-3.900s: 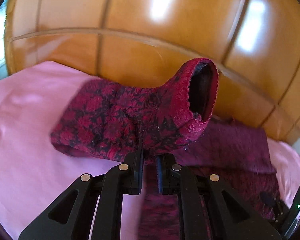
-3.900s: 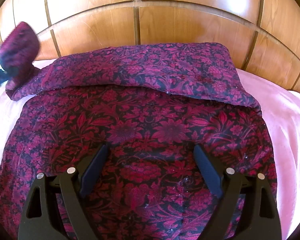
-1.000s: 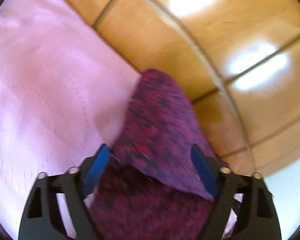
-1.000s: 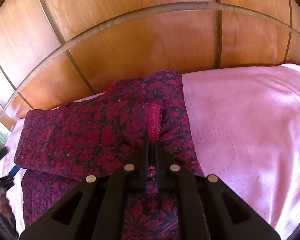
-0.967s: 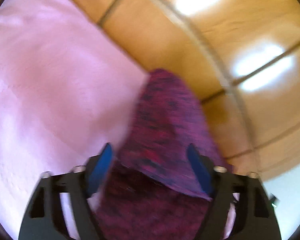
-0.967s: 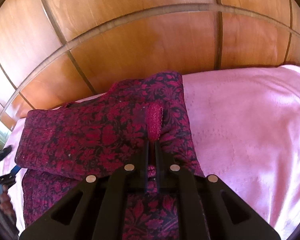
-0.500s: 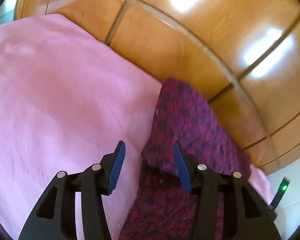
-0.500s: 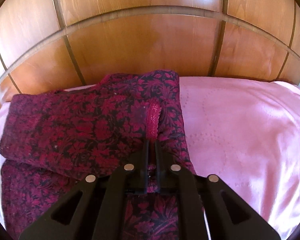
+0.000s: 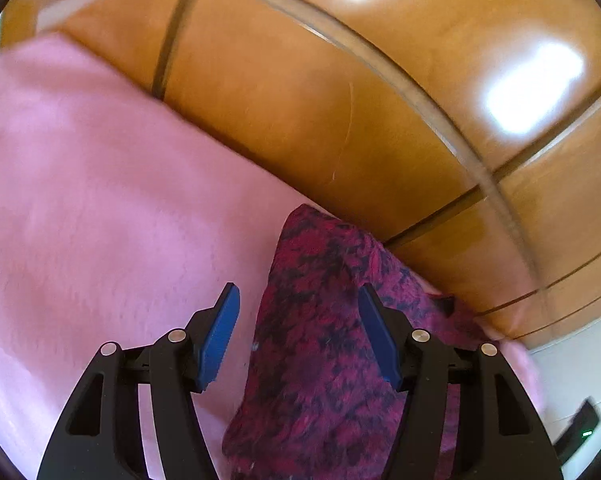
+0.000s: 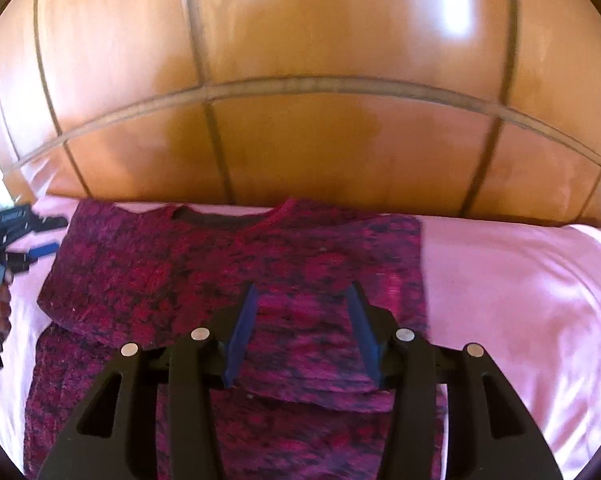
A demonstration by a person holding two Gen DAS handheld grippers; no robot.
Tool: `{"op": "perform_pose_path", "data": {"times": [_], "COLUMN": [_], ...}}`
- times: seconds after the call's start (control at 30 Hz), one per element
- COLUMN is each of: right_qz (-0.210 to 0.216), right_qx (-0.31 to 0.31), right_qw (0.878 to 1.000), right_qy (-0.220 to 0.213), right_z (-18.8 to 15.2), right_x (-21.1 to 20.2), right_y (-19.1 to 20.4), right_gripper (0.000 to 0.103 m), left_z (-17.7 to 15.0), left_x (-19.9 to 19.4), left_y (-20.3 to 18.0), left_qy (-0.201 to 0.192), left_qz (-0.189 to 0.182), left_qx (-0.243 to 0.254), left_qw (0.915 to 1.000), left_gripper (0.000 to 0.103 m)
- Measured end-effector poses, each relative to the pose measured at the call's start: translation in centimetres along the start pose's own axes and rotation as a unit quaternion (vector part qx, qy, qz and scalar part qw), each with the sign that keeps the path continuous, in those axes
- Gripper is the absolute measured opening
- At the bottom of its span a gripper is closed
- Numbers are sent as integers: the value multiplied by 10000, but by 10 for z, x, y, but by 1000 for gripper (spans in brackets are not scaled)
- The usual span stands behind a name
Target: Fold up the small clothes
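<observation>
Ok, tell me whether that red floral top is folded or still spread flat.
Partly folded. The red floral top has both side parts turned in across its front, their edges overlapping, on the pink sheet.

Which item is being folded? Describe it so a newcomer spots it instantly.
Find the glossy wooden headboard; a pink sheet lies below it. On that sheet lies the garment, the only dark, patterned thing there: crimson-and-black floral, sleeves folded in.

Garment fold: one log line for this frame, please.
garment: on pink sheet, sleeves folded in | left gripper: open, over garment edge | right gripper: open, above it | nothing held
</observation>
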State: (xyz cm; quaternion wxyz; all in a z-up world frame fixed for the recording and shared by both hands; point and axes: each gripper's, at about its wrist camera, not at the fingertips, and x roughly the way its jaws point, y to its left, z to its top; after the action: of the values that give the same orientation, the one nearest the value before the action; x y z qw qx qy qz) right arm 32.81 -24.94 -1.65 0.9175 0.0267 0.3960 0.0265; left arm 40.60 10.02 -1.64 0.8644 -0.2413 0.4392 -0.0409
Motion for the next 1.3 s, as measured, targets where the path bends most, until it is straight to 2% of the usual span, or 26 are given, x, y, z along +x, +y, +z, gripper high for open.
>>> {"op": "perform_pose_path", "data": {"times": [0.1,0.17,0.23,0.33,0.43,0.53,0.6,0.67,0.73,0.87,1.07,1.3], "right_qz": [-115,-309,-272,-336,-366,-413,-415,-486,-530,-450,-374,-474], "right_qx": [-138,-150,-94,-59,-97,-135,-142,-176,-168,-81,53,36], "right_qw": [9997,9982,9982,9988,9989,9988,9989,9986,9984,9990,9986,9979], "right_qy": [171,494,528,359,266,236,182,119,40,-19,372,447], "right_z": [-3,-10,-16,-22,-25,-26,-26,-27,-30,-45,-82,-118], "right_x": [21,42,54,54,50,44,44,33,19,-14,-45,-82], "right_y": [5,2,-1,0,0,2,3,6,9,9,-6,-23], "right_gripper": [47,47,47,47,47,49,51,63,81,87,87,87], "left_z": [1,2,-2,-9,-11,-28,-44,-60,-80,-114,-160,-208], "left_x": [16,33,50,49,36,2,-20,-39,-54,-76,-99,-120], "left_y": [-15,-14,-4,-1,-2,-10,-12,-12,-12,-13,-12,-7], "left_qy": [-47,80,246,0,-196,-620,-798,-904,-968,-968,-834,-710], "left_qz": [891,1339,1460,1541,1667,1891,1843,1755,1634,1470,1341,1266], "left_qx": [528,625,572,639,631,830,964,995,1050,1077,1264,1391], "left_qw": [9946,9890,9873,9860,9838,9765,9749,9753,9762,9785,9793,9796], "left_gripper": [60,60,61,64,64,64,64,64,64,65,65,65]}}
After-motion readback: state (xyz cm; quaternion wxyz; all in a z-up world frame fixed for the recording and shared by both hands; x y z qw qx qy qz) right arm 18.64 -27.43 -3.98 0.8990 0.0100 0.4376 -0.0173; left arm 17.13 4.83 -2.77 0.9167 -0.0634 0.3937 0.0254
